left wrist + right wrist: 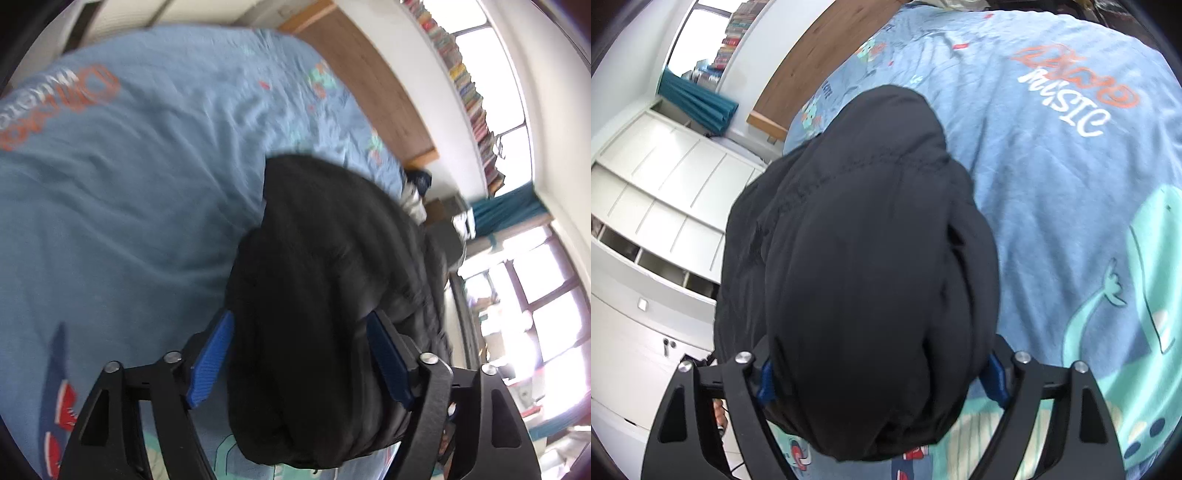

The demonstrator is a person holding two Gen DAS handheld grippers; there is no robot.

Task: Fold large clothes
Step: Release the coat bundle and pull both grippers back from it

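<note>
Black fabric fills the space between my left hand-held gripper (299, 354) in the left wrist view: the dark garment (325, 295) bulges through a wide gap, and both blue pads (212, 360) press against its sides, so I read it as clamped on a thick bundle. That bundle hangs over the bed (129, 203), whose blue printed cover runs to the wooden headboard (369, 85) at the far edge. Books line a shelf (469, 96) beyond.

From the right wrist view, my right hand-held gripper (882, 373) likewise grips the dark garment (857, 266), its fingers held well apart with the blue pads (995, 378) mostly buried in cloth. Here the bundle sits above the bed's near left edge, with the bed (1052, 177) spreading right and white cabinets (653, 221) left.
</note>
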